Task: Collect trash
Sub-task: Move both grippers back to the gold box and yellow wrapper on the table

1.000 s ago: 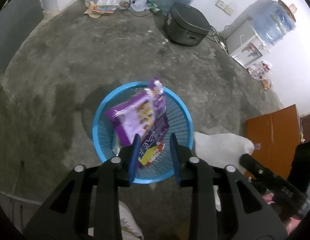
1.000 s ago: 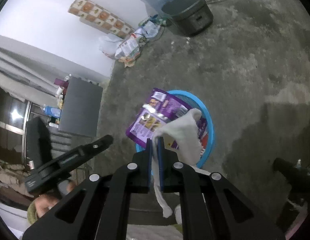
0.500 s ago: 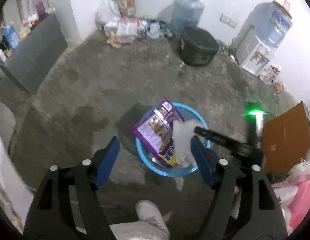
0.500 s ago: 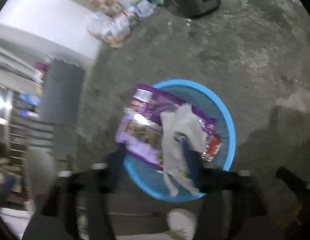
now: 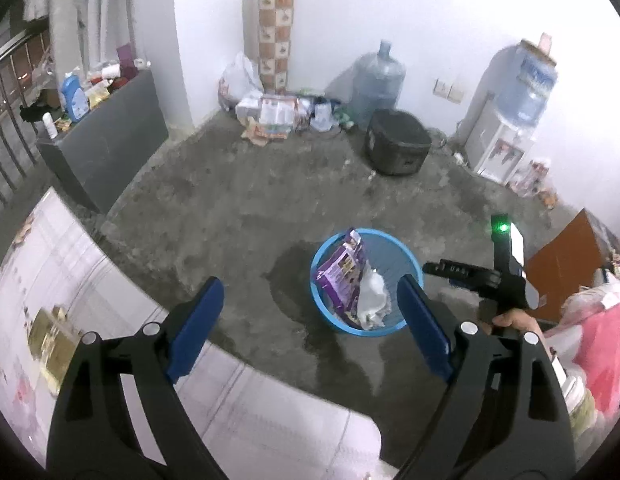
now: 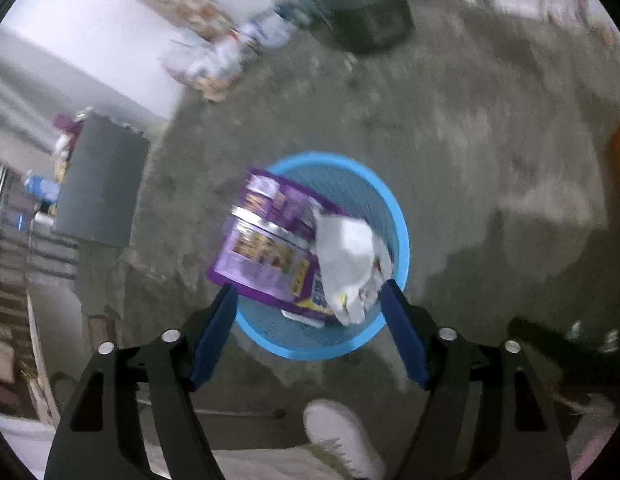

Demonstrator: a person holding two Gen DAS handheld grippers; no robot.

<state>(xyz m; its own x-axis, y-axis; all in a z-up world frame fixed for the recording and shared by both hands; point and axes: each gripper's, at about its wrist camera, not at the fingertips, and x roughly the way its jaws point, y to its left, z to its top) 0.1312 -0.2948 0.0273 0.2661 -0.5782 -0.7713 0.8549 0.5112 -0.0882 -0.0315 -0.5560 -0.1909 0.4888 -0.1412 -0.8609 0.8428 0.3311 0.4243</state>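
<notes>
Concrete floor [image 5: 238, 200]; white rag [image 6: 345, 256] now binned

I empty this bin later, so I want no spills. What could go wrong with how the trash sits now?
The purple bag leans out over the rim of the blue basket and may tip out. The white wad lies loose on top and could slide off. Both grippers are open, holding nothing.

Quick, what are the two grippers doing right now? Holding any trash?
Left gripper: open, holding nothing.
Right gripper: open, holding nothing; the white paper lies in the blue basket.
</notes>
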